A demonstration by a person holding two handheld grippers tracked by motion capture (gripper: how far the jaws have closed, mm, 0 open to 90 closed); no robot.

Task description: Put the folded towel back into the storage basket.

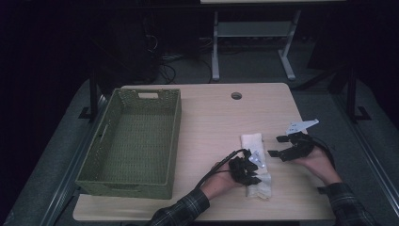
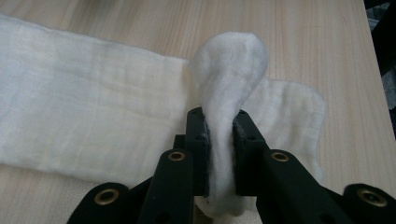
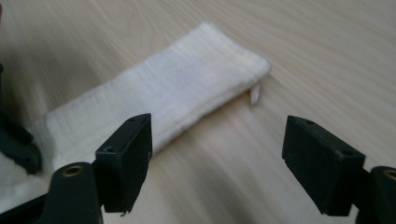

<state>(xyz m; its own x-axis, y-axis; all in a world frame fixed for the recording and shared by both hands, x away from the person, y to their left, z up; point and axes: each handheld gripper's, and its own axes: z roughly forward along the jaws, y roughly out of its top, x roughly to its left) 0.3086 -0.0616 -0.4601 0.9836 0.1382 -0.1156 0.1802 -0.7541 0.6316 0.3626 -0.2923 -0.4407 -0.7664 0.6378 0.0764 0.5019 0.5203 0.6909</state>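
White folded cloth (image 1: 256, 162) is lying at about five o'clock on the pale wooden table (image 1: 207, 122), near the person's edge. Nearest, the left gripper (image 1: 249, 174) is pinching a bunched fold of the cloth's near end between its jaws. Just beyond, at three o'clock, the right gripper (image 1: 277, 146) is hovering wide open and empty. Farther off, at nine o'clock, the green woven basket (image 1: 108, 141) is sitting empty; the cloth, likely bound there, is grasped but not yet lifted.
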